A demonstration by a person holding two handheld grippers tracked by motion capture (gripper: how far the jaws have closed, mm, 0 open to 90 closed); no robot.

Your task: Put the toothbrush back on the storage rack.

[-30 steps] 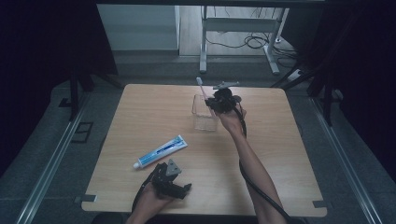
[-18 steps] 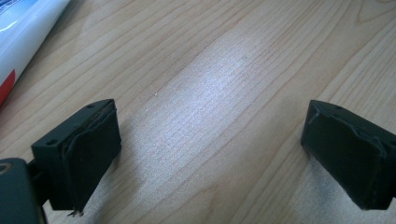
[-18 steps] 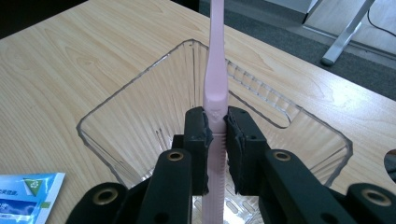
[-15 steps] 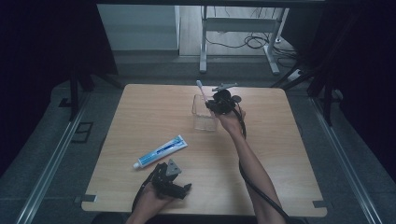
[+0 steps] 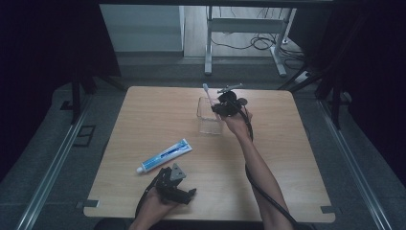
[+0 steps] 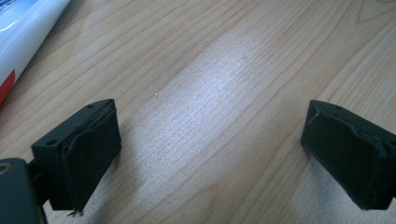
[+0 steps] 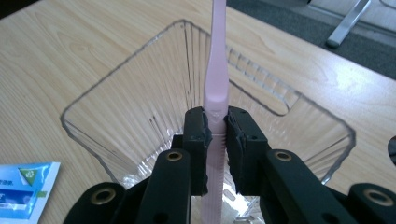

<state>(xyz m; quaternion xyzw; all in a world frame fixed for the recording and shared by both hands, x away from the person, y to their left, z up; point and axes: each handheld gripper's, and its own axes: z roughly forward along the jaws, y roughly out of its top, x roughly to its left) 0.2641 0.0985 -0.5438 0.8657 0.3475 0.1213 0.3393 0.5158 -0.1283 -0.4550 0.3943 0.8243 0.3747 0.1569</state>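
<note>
We've got the right tool point(image 7: 215, 128) clamped on the pink toothbrush point(image 7: 216, 70), mid-frame over the clear cup point(image 7: 140, 84); left tool point(image 6: 210, 149) sits wide open.

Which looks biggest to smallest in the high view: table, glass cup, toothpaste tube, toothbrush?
1. table
2. toothpaste tube and glass cup: close in apparent size, not ranked against each other.
3. toothbrush: partly hidden by the right gripper, so its rank is unsure.

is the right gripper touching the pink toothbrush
Touching. In the right gripper view the right gripper has both pads pressed against the pink toothbrush handle, above the clear cup.
</note>
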